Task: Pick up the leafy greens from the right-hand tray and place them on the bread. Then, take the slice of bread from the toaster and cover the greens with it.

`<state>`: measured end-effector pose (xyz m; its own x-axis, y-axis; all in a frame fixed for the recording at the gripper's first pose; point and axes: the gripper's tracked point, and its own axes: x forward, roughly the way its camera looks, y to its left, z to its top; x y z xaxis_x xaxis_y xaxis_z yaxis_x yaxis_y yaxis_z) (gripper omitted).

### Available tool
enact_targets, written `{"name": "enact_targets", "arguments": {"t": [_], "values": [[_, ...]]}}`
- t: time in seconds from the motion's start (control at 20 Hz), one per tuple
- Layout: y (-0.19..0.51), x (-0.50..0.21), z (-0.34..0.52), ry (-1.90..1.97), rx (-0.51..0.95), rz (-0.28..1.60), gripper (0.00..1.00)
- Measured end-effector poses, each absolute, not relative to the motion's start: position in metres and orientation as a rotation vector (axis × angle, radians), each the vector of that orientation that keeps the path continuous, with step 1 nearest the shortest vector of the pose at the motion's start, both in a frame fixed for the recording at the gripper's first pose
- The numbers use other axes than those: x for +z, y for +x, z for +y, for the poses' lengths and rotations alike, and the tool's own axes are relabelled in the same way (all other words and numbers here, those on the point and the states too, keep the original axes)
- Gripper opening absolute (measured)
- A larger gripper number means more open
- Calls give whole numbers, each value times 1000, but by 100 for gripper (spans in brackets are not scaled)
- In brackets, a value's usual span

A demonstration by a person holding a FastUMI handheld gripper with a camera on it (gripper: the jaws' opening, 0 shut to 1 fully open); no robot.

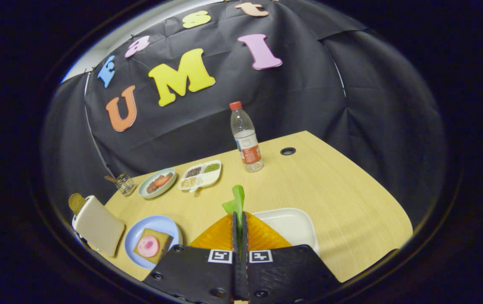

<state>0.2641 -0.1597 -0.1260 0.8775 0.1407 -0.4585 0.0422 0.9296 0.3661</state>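
Hand-held gripper [240,219] fingers pinch leafy greens [235,202], leaf protruding above tips.

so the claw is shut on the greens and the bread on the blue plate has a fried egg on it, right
Not quite. The claw is shut on the greens, but the gripper view shows a round pink slice, not a fried egg, on the bread on the blue plate.

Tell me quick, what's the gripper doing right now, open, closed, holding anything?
Gripper: closed, holding the greens pinched between its fingers, above the white tray.
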Motion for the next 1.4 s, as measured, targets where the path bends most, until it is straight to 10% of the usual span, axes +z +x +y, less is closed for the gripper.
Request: {"name": "enact_targets", "arguments": {"t": [1.4], "values": [[271, -134, 59, 370, 40, 405, 0]]}}
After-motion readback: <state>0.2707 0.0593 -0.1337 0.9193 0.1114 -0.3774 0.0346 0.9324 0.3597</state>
